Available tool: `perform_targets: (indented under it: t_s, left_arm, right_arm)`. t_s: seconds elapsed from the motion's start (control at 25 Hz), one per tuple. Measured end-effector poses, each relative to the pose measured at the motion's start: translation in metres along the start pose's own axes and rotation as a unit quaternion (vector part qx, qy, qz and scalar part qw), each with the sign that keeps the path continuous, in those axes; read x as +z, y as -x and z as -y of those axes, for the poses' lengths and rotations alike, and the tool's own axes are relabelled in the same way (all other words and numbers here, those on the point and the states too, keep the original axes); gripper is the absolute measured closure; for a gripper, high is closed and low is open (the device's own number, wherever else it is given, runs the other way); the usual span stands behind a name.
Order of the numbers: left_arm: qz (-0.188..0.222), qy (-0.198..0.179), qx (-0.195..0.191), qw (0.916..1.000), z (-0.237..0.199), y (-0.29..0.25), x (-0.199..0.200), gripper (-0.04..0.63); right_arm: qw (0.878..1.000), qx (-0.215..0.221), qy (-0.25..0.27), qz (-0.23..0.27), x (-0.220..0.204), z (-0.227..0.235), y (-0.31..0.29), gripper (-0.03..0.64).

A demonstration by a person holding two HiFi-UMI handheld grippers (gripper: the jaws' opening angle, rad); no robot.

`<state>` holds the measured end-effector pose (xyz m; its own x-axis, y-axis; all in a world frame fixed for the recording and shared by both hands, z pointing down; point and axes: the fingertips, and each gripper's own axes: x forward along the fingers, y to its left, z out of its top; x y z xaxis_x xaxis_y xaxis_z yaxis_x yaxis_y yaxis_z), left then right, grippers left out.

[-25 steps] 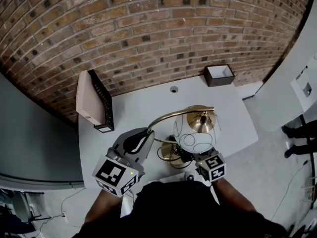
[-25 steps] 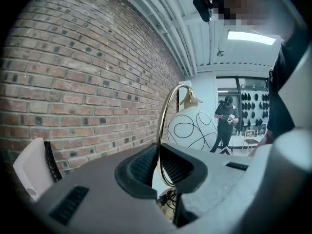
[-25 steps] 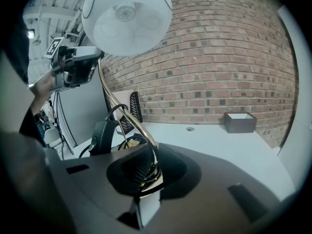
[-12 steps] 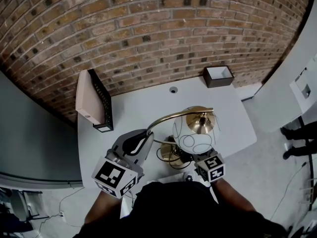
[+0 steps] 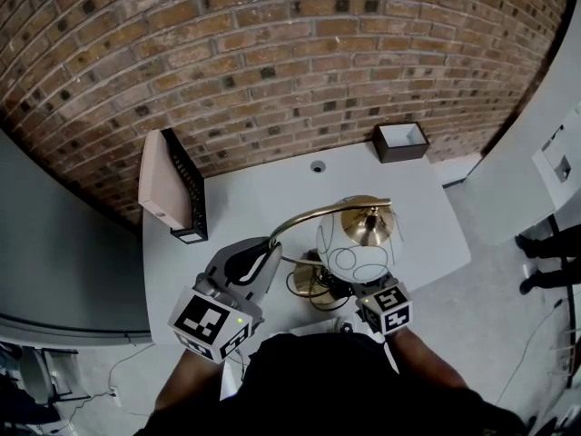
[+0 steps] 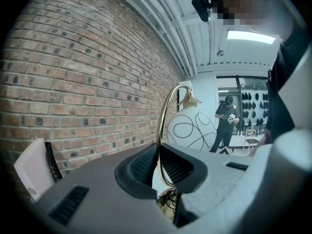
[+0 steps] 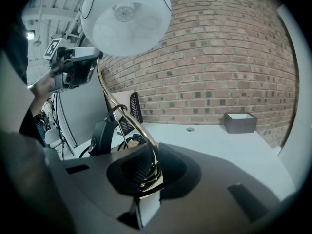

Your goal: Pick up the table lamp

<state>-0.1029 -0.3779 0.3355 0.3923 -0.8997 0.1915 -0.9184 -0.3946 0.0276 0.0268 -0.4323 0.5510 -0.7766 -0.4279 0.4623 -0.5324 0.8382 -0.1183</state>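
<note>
The table lamp has a curved brass stem (image 5: 313,214), a white globe shade (image 5: 356,248) with black line loops, and a brass base (image 5: 309,282) low over the white table (image 5: 254,198). My left gripper (image 5: 269,247) is shut on the stem's left rise; the thin brass rod runs between its pads (image 6: 159,164). Under the globe, my right gripper (image 5: 359,288) is shut on the stem's lower part (image 7: 149,165) near the base. In the right gripper view the globe (image 7: 126,18) hangs overhead. Whether the base touches the table I cannot tell.
A beige and black file holder (image 5: 169,189) stands at the table's left back. A dark open box (image 5: 402,139) sits at the back right, with a cable hole (image 5: 318,164) between them. The lamp's black cord and plug (image 7: 101,135) lie by the base. A brick wall (image 5: 272,62) stands behind.
</note>
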Motion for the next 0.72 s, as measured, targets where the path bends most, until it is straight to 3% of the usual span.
perform_targets:
  t_s: [0.72]
  left_arm:
    - [0.001, 0.0, -0.001, 1.0, -0.0011, -0.0079, -0.0007, 0.565]
  right_arm:
    - [1.0, 0.0, -0.004, -0.001, -0.0012, 0.006, -0.0016, 0.569]
